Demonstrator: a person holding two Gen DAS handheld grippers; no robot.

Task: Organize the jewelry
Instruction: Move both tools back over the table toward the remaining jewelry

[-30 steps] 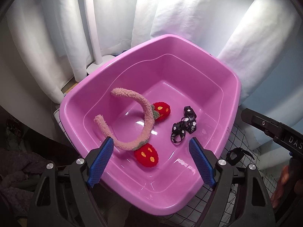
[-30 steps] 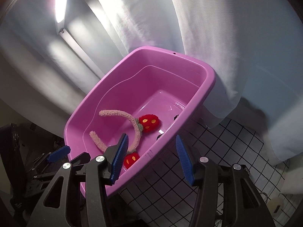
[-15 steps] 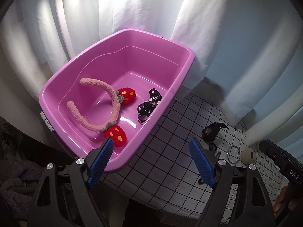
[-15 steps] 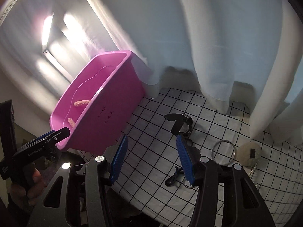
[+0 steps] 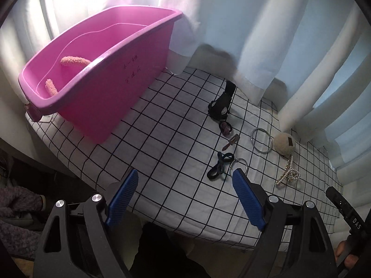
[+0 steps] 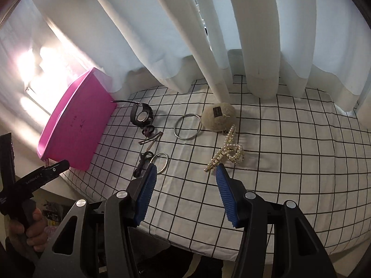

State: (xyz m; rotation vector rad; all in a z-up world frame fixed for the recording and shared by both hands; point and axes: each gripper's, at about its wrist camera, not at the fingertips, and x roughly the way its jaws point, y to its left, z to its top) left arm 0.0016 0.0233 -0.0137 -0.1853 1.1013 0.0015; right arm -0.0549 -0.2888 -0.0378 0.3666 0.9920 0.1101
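A pink tub (image 5: pixel 97 92) stands at the table's left with a fuzzy pink headband (image 5: pixel 74 61) inside; it also shows in the right wrist view (image 6: pixel 76 125). Loose items lie on the checked cloth: a black watch (image 6: pixel 141 115), a dark hair tie (image 6: pixel 148 131), a brown hair clip (image 6: pixel 151 140), a large silver bangle (image 6: pixel 187 127), a beige pompom (image 6: pixel 219 115), a pearl claw clip (image 6: pixel 228 154), a black elastic (image 6: pixel 142 163) and a small bangle (image 6: pixel 162 162). My left gripper (image 5: pixel 185 185) and right gripper (image 6: pixel 185 172) are both open and empty over the front edge.
White curtains (image 6: pixel 208 34) hang close behind the table and touch the cloth. The table's front edge (image 5: pixel 162 220) drops off just ahead of both grippers. Dark clutter (image 5: pixel 16 220) lies below at the left.
Both grippers have swung right and pulled back from above the pink tub. The loose jewelry on the cloth has come into view. Both stay open and empty.
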